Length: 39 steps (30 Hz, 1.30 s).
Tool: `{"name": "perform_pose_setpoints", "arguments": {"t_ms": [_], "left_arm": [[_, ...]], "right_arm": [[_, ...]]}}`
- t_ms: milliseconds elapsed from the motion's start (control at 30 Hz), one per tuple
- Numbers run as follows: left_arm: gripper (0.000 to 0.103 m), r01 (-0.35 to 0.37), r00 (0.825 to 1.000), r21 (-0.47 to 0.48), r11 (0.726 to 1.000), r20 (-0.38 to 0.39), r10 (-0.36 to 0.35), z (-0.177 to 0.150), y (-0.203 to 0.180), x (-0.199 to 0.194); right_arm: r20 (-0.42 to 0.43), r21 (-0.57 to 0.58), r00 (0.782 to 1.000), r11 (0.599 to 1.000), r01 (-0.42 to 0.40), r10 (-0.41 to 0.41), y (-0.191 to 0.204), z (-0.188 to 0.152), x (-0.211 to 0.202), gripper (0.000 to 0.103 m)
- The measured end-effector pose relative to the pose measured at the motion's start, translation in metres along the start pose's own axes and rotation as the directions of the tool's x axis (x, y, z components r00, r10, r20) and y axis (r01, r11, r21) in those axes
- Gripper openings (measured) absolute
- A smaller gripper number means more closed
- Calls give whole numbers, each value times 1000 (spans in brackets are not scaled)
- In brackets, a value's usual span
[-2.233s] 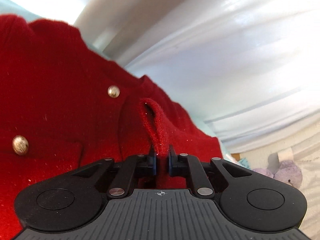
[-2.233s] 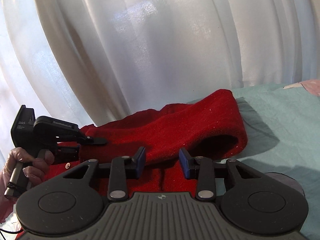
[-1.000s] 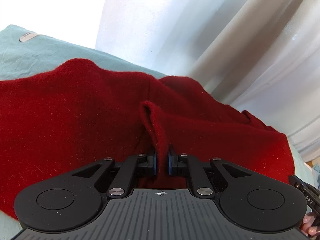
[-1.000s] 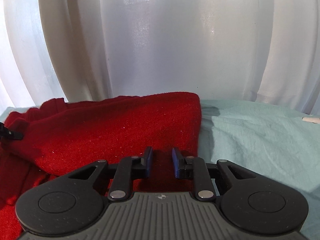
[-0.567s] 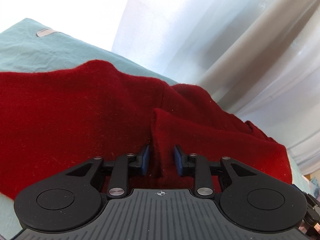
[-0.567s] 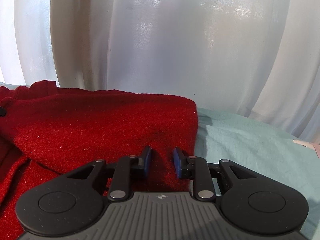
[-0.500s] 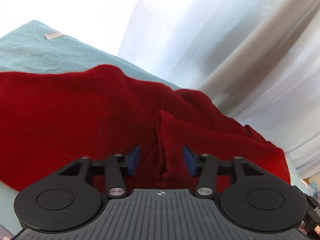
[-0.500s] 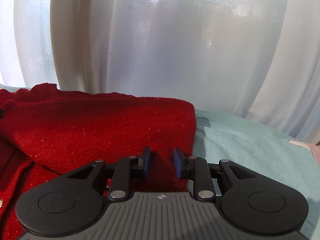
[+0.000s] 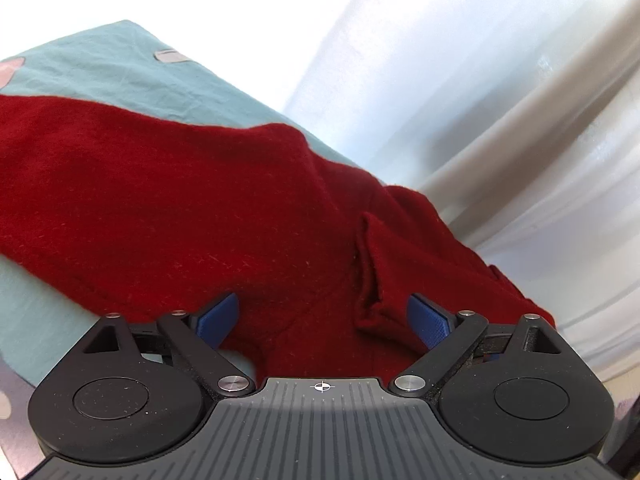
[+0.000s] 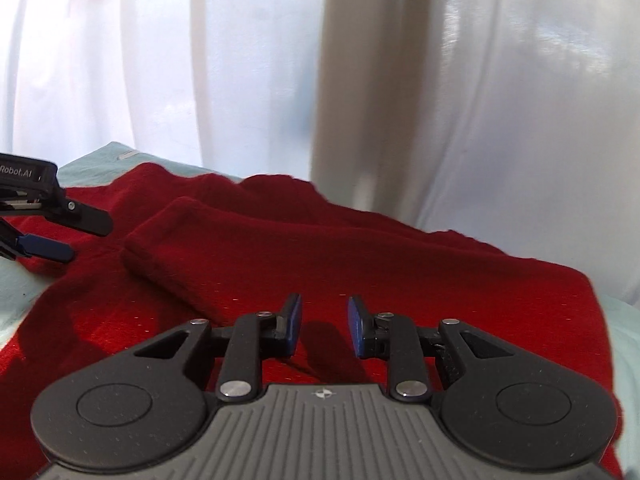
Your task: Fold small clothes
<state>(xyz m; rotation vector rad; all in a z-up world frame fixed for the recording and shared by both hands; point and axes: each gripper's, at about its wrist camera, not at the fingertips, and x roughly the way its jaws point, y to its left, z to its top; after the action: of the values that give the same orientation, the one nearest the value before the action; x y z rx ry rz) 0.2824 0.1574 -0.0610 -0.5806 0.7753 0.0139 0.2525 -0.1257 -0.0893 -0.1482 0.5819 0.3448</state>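
A red knit garment (image 9: 180, 216) lies folded on a teal sheet (image 9: 100, 64). It also shows in the right wrist view (image 10: 360, 264), with a folded sleeve (image 10: 168, 236) lying across it. My left gripper (image 9: 322, 320) is wide open and empty, just above the garment's near edge; a raised fabric fold (image 9: 370, 276) stands between its fingers, untouched. My left gripper also shows at the left edge of the right wrist view (image 10: 60, 232). My right gripper (image 10: 322, 326) is open with a narrow gap and empty, hovering over the red fabric.
White sheer curtains (image 10: 400, 80) hang right behind the bed. The teal sheet extends left of the garment in the left wrist view and shows at the right edge of the right wrist view (image 10: 624, 328). A small grey tag (image 9: 170, 56) lies on the sheet.
My left gripper has let go of the red fabric fold, opened wide and drawn back. My right gripper has swung left over the garment and opened a little wider.
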Motion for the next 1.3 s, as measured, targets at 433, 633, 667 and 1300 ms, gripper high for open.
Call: {"name": "perform_pose_setpoints", "arguments": {"t_ms": [433,633,667,1300], "left_arm": [[98,25,935,-630,776,291,205,19,198,-91],[77,148,903,-733,664,374,212,15,246,-103],[75,157,899,-736,659,382,213,16,253,-103],[11,162,876,-315,935,483,11,78,142,-95]], "right_arm": [[-25,116,999,993,-20,23,-13,-19,-52,30],[-42,225,999,974,-15,25,-24,-34,-72,33],[-43,235,999,972,-18,28,-26,-35,-73,33],[2,272,1000,962,4,-4,-42,-37,-86,33]]}}
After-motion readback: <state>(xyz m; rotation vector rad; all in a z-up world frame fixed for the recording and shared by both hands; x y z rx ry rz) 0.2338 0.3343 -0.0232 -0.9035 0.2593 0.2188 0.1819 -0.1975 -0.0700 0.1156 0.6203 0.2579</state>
